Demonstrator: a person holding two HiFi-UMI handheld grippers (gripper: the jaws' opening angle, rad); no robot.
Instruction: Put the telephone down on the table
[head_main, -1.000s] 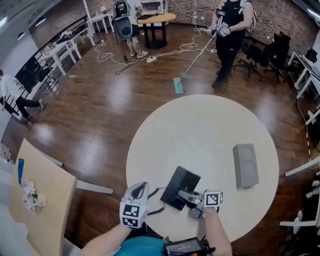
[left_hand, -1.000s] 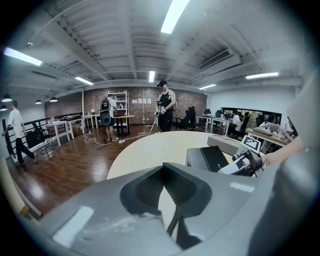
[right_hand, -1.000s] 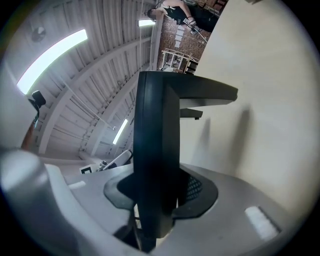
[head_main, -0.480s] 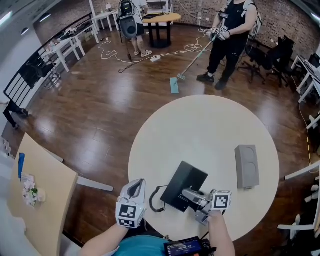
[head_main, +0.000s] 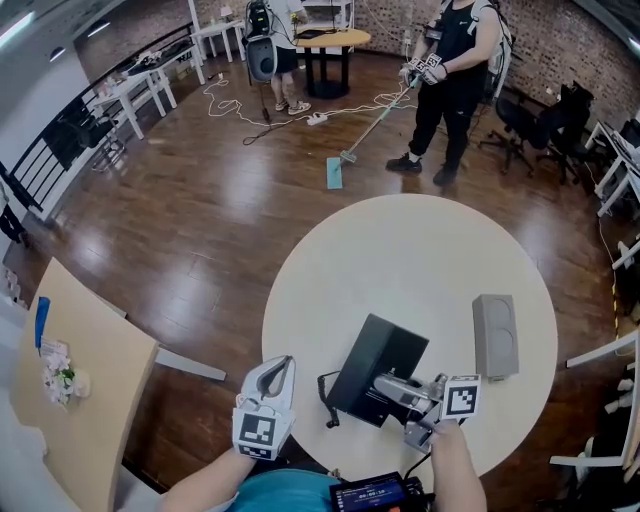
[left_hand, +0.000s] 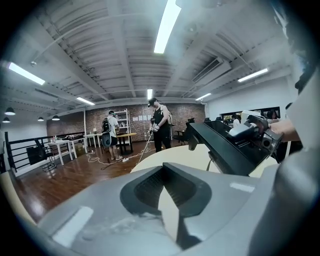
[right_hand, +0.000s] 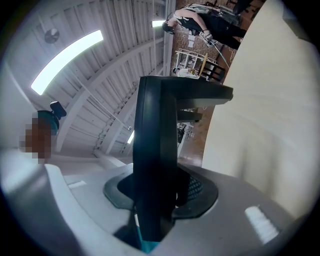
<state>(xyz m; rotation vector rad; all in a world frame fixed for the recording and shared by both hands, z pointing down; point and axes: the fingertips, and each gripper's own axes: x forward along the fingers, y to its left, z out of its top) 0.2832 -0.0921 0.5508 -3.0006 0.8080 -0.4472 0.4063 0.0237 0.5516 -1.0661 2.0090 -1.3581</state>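
Telephone in the air over the near side of the desk, gripped on the right.

We see the right gripper (head_main: 382, 385) clamped on the edge of the black telephone (head_main: 378, 365), both jaws pressing its dark body. The telephone hangs tilted, clear of the round pale desk (head_main: 400, 250), and its cord (head_main: 325, 398) trails down at its left corner. The left gripper (head_main: 286, 362) hovers just off the desk's near-left rim, its jaws drawn together at the tips with nothing between them. A grey oblong box (head_main: 494, 335) lies flat on the desk, well right of the telephone.
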